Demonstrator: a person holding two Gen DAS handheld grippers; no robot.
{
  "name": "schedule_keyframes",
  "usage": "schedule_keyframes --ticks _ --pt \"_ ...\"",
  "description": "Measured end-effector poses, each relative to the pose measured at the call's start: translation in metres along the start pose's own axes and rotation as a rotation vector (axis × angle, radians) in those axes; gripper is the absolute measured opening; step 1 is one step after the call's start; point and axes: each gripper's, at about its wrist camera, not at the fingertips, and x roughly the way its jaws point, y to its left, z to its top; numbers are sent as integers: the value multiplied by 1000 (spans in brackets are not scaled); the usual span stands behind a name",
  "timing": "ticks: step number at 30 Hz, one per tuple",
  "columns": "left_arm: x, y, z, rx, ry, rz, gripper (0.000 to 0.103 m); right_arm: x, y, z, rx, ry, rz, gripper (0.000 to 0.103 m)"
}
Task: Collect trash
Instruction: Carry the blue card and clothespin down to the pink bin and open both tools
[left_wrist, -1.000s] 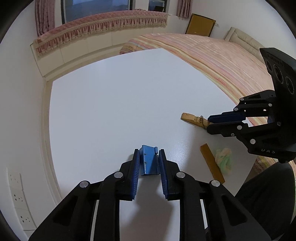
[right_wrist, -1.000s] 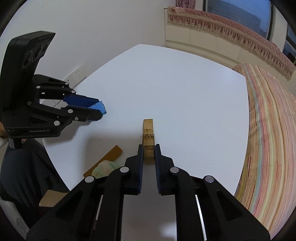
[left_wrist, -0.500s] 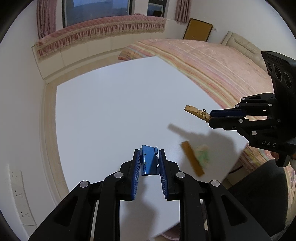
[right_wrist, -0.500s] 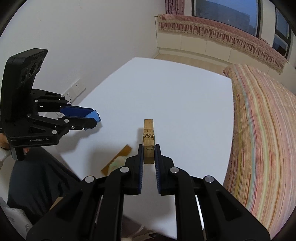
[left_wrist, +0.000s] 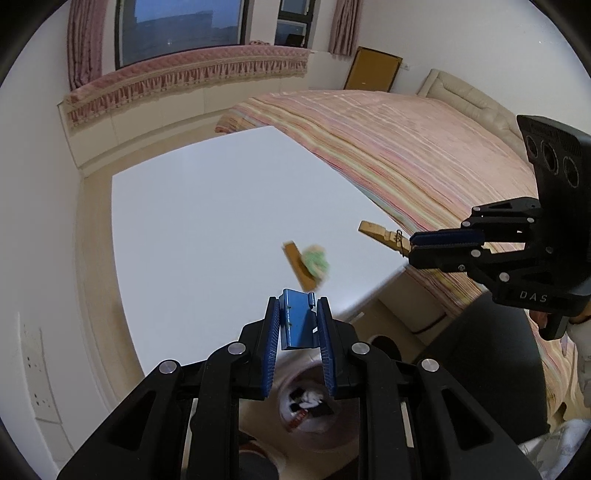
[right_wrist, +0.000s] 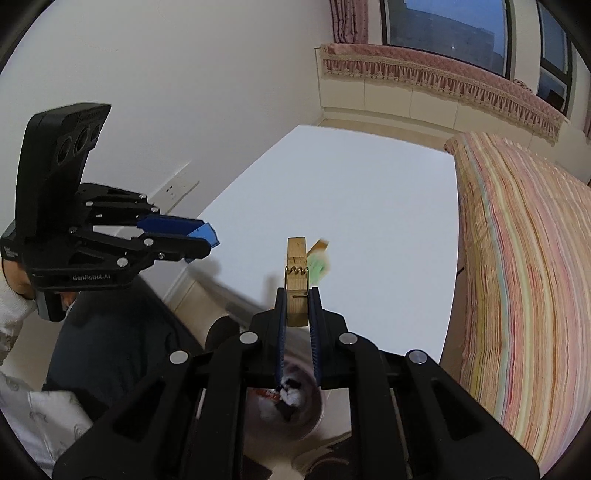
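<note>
My left gripper (left_wrist: 298, 314) is shut on a small blue metal clip (left_wrist: 298, 323), held in the air over the near edge of the white table (left_wrist: 207, 221). My right gripper (right_wrist: 297, 299) is shut on a wooden clothespin (right_wrist: 296, 273), also lifted off the table. Each gripper shows in the other view: the right one (left_wrist: 412, 247) with the clothespin (left_wrist: 384, 236), the left one (right_wrist: 208, 240) with the blue clip (right_wrist: 203, 232). A brown strip (left_wrist: 299, 264) and a crumpled green wad (left_wrist: 314, 260) lie near the table's near edge. Below both grippers stands a round bin (left_wrist: 314, 406) holding scraps.
A bed with a striped cover (left_wrist: 406, 147) runs along the table's right side. A window seat with a pink fringe (left_wrist: 184, 81) stands beyond the table. Wall sockets (left_wrist: 37, 369) sit on the left wall. A person's dark trouser leg (right_wrist: 110, 350) is beside the bin (right_wrist: 288, 402).
Both grippers have risen and drawn back from the table with their items, so the table edge and the bin below have come into view. The strip and green wad stay on the table.
</note>
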Motion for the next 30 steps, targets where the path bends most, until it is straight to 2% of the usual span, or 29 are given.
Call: schedule_keyframes --ticks 12,22,30 --pt "-12 -25 -36 8 24 -48 20 -23 31 -49 8 43 10 11" --pt "-14 -36 -52 15 30 -68 20 -24 43 -72 24 61 22 11" --pt "-14 -39 -57 13 28 -69 20 -24 46 -75 18 70 32 11"
